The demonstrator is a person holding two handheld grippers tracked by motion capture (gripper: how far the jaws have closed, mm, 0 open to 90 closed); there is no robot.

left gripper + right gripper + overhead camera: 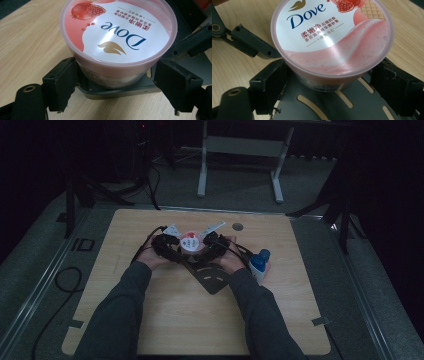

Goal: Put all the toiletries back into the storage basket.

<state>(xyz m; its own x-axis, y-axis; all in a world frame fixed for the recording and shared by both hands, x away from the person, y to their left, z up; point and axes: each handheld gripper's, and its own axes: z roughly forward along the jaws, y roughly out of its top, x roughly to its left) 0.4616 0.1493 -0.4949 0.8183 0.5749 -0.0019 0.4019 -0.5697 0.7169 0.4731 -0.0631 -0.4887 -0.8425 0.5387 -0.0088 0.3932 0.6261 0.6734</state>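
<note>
pink tub (pixel 117 37), lid on, grippers flanking

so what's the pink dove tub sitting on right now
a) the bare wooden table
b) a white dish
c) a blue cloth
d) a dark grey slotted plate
d: in the right gripper view the pink Dove tub stands on a dark grey plate with cut slots, which lies on the wooden table; the high view shows the same plate under it.

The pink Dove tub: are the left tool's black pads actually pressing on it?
Cannot tell. In the left gripper view the tub sits between the left tool pads, but its overhanging lid hides any contact or gap.
</note>
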